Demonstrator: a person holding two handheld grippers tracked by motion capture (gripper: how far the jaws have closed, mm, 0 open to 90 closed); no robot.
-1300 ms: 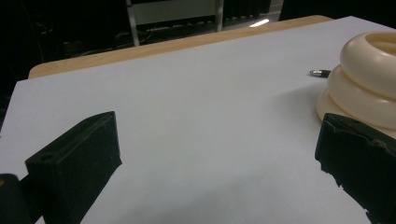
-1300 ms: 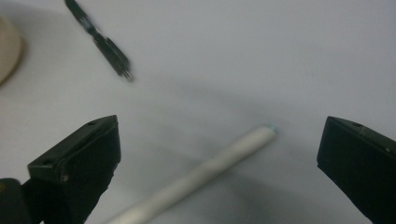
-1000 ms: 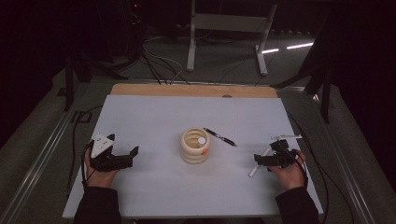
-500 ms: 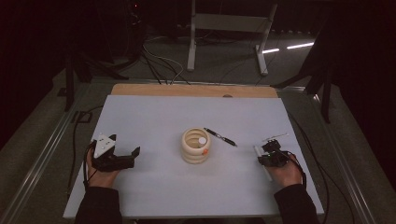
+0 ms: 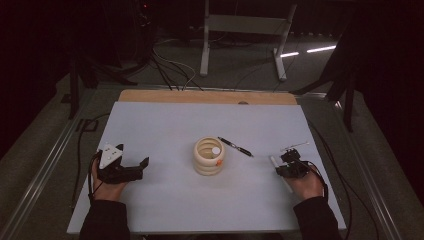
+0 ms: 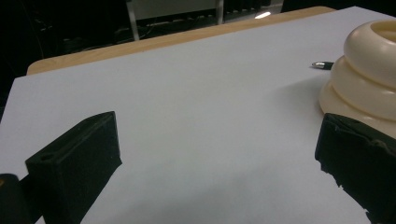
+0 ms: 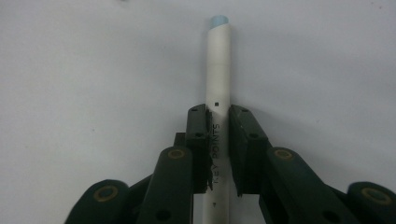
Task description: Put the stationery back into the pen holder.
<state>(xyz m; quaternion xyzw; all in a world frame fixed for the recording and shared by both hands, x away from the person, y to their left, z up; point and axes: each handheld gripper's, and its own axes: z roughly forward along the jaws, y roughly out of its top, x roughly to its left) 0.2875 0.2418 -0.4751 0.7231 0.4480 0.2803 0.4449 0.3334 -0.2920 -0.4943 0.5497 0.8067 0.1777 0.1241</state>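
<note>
looking down from the high view, you've got the big white table sheet (image 5: 165,130) spread under everything, with a bare wooden strip (image 5: 165,96) along its far edge at twelve o'clock. dead centre on the sheet stands the cream ribbed holder (image 5: 209,156), a stack of rounded rings, open at the top, with a small white disc and an orange spot visible inside. in the left gripper view that same holder (image 6: 369,70) bulges in at your three o'clock, close to the right-hand jaw.

at about eight o'clock from the holder, your left gripper (image 5: 137,167) rests low on the sheet in your left hand (image 5: 107,187), grey plate on top, jaws spread wide with nothing but white sheet between them. the left gripper view confirms it: two black jaws far apart, empty.

at roughly four o'clock from the holder, your right gripper (image 5: 285,165) sits in your right hand (image 5: 306,184), and the right gripper view shows its jaws pinched snug on a white pen (image 7: 218,84), pale blue tip pointing to twelve o'clock, printed lettering running along the barrel between the pads. the pen lies close over the sheet; whether it touches, you can't tell.

smallest of all, a black pen (image 5: 235,147) lies flat just beside the holder at two o'clock, untouched.
</note>
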